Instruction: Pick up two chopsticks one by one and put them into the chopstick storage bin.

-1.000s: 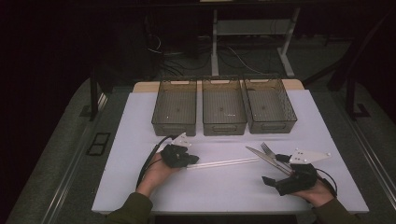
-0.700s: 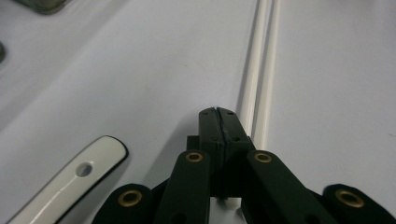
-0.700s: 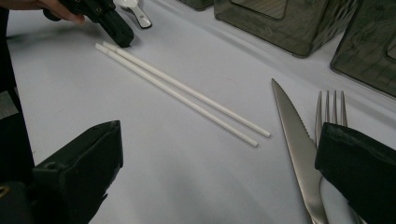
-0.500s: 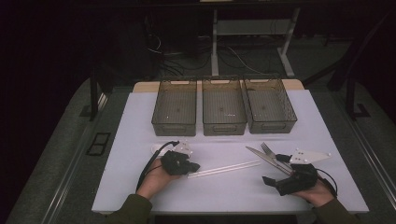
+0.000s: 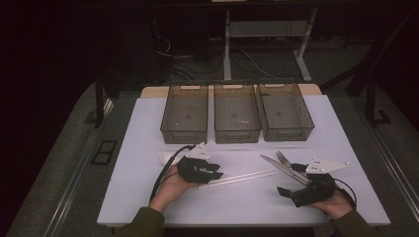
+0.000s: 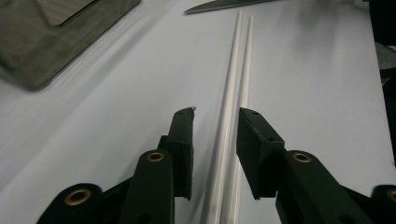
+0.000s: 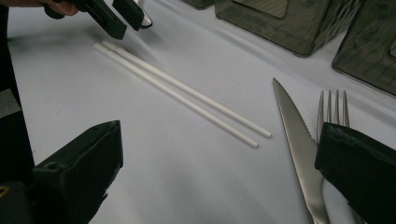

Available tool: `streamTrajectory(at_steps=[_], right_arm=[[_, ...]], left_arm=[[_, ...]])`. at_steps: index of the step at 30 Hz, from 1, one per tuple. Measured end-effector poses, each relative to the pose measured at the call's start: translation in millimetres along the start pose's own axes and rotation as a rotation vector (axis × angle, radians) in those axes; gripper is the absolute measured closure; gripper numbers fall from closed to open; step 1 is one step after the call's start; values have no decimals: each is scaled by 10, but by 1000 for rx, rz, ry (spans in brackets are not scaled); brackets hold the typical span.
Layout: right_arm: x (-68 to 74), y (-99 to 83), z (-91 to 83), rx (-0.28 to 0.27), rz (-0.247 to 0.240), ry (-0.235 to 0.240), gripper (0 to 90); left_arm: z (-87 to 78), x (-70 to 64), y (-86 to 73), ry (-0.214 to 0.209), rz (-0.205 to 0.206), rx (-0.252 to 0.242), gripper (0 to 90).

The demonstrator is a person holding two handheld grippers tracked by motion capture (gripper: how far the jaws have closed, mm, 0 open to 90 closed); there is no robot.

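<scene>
Two white chopsticks lie side by side on the white table, left of a steel knife and a fork. My left gripper is at their left end. In the left gripper view it is open, one jaw on each side of the chopsticks, and no pad touches them. My right gripper rests at the front right, wide open and holding nothing. In the right gripper view its right jaw is beside the knife and fork.
Three dark mesh bins stand in a row at the back of the table. A pale spoon-like object lies just behind the left hand. Bare table lies between the two grippers, in front of the chopsticks.
My left gripper has shifted slightly right and closer to me, settling around the chopsticks' left end. The right gripper has stayed still.
</scene>
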State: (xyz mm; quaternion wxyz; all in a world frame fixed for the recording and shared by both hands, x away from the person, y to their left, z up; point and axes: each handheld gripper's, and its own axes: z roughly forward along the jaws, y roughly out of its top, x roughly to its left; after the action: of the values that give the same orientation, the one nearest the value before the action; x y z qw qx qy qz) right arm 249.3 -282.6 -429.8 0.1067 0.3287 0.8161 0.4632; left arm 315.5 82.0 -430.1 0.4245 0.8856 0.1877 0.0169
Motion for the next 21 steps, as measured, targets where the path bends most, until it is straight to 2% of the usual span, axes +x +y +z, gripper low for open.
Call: streamTrajectory(at_steps=[5,7,12,21], right_arm=[[0,0,3,1,0,2,11],[0,-2,5,1,-2,2,11],[1,-2,5,1,-2,2,11],[1,-1,3,-2,0,4,11]], left_arm=[[133,-35,76,-9,18,-11,653],[196,-52,94,-22,25,-12,688],[325,-63,91,-38,47,14,748],[377,-41,52,-33,52,50,796]])
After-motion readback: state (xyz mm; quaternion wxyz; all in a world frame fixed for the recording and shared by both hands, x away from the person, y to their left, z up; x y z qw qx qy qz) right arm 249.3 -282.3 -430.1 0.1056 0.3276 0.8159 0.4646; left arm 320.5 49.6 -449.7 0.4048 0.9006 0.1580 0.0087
